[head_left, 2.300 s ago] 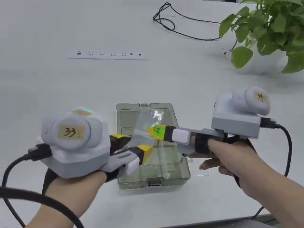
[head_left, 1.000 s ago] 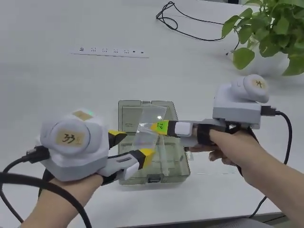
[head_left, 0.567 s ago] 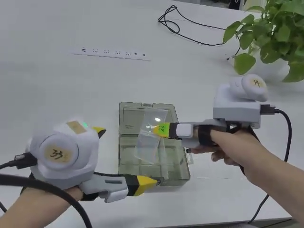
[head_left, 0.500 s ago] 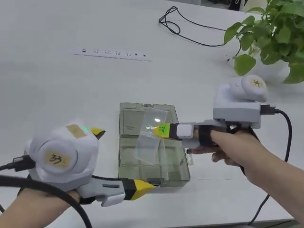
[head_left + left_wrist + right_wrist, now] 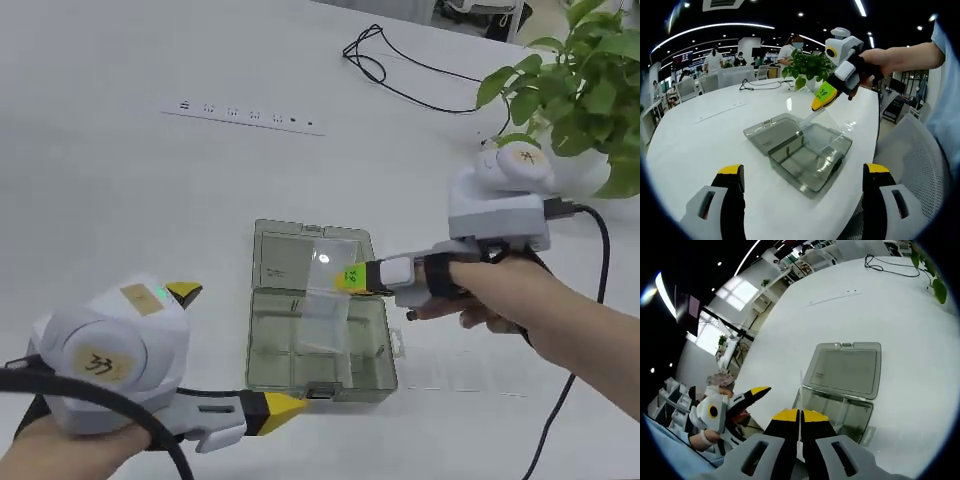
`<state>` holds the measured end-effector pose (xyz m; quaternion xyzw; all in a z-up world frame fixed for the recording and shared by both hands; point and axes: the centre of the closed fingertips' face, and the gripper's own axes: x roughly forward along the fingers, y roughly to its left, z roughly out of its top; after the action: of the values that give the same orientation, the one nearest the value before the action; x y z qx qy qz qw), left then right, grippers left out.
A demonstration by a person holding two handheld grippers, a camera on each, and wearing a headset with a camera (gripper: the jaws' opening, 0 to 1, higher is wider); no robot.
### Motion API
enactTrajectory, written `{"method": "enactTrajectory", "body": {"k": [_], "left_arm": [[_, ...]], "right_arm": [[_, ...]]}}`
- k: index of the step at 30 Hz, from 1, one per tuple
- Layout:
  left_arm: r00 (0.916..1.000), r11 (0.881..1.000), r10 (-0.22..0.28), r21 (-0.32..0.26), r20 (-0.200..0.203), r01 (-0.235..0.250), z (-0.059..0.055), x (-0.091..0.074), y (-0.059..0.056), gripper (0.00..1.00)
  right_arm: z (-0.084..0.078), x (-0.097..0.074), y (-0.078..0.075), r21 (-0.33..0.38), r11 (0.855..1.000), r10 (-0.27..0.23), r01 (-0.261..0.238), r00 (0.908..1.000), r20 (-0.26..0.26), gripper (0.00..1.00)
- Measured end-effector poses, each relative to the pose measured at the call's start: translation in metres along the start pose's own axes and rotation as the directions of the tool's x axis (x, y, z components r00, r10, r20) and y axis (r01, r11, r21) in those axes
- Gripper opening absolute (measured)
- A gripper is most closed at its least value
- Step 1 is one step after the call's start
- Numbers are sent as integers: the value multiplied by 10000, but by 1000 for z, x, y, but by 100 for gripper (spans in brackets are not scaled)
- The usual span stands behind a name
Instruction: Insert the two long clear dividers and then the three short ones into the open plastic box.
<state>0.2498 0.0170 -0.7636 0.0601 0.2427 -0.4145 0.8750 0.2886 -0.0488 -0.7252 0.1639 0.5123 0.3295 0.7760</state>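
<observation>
- Now the left gripper (image 5: 232, 350) has its jaws wide apart, holding nothing — the open box (image 5: 258, 335) sits just ahead of them, with nobody steadying it.
- The right gripper (image 5: 352, 278) has its jaws pinched on a clear divider (image 5: 322, 308), which hangs below them into the box.
- Pushed down crooked, it might miss its slot, bend, or shove the box away.

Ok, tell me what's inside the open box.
The clear divider in the right gripper reaches into the box. Fitted partitions seem present; the sheet covers part, count unclear.

Greenish box (image 5: 280, 350), clear divider (image 5: 325, 310); left tool (image 5: 235, 350), right tool (image 5: 350, 278) yellow-tipped.
</observation>
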Motion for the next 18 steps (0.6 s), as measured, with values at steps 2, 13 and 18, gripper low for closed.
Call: {"method": "enactTrajectory", "body": {"k": [2, 13, 18], "left_arm": [[9998, 10000, 13, 57, 218, -14, 2, -1, -1, 100], [9997, 9976, 152, 666, 201, -165, 0, 0, 2, 100], [9993, 9981, 243, 552, 281, -258, -3, 0, 3, 100]], "right_arm": [[3, 0, -3, 123, 9998, -172, 176, 9994, -300, 2], [-1, 16, -20, 953, 9931, -459, 685, 9740, -2217, 2], [-8, 24, -22, 1283, 9863, -613, 1040, 9518, -3006, 2]]}}
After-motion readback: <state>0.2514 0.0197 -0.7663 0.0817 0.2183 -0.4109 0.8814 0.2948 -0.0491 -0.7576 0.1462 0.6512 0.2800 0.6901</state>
